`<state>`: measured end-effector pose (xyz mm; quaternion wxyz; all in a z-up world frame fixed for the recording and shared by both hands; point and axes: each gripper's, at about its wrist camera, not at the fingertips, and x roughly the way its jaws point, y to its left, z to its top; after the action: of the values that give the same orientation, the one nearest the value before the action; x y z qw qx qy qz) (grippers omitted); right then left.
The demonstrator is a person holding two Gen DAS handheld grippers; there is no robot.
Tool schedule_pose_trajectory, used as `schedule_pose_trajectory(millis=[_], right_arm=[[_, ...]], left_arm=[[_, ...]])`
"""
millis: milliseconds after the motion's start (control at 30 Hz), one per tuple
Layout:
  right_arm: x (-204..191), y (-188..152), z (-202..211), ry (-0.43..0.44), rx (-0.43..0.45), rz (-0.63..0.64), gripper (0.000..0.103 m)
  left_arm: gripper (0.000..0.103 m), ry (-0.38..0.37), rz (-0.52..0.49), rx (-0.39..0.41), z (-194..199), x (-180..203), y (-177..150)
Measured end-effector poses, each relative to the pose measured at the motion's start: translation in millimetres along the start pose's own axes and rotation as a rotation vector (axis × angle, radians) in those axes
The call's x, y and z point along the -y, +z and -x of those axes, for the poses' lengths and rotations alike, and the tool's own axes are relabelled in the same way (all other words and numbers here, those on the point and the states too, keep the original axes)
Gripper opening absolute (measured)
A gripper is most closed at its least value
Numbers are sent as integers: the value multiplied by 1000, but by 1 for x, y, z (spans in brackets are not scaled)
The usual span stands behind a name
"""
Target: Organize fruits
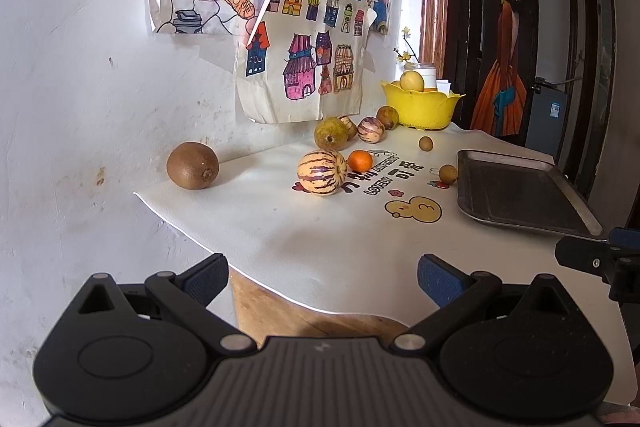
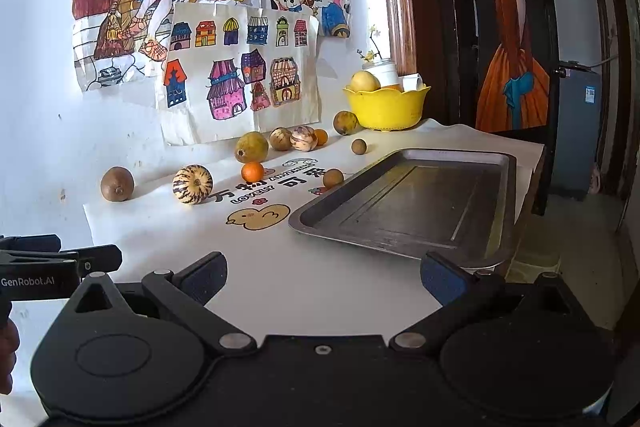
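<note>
Loose fruits lie on a white mat [image 1: 320,247]: a brown kiwi [image 1: 193,165] at the far left by the wall, a striped melon [image 1: 321,172], a small orange [image 1: 360,160], a green pear [image 1: 330,133] and several small brown fruits [image 1: 447,173]. A yellow bowl [image 1: 421,107] at the back holds a yellow fruit. A dark metal tray [image 1: 520,193] lies empty on the right. My left gripper [image 1: 322,277] is open and empty above the mat's near edge. My right gripper [image 2: 324,277] is open and empty, near the tray [image 2: 416,205]. The kiwi [image 2: 117,183] and melon [image 2: 192,184] show in the right wrist view.
Drawings [image 1: 300,67] hang on the white wall behind the fruits. A white cup with flowers [image 2: 382,71] stands behind the bowl. A wooden door frame and a dark doorway [image 2: 580,67] are at the right. The wooden table edge [image 1: 280,311] shows under the mat.
</note>
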<state>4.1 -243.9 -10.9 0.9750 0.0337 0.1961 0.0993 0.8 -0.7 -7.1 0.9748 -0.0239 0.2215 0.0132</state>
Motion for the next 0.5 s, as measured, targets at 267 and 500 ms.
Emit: schedule_pose_trajectory(millis=[267, 500], right_arm=[[-2, -4, -1, 1, -5, 5, 103], [-4, 0, -4, 5, -16, 29, 103]], left_arm=[[103, 1, 5, -5, -1, -1, 0], [103, 7, 10, -12, -2, -4, 3]])
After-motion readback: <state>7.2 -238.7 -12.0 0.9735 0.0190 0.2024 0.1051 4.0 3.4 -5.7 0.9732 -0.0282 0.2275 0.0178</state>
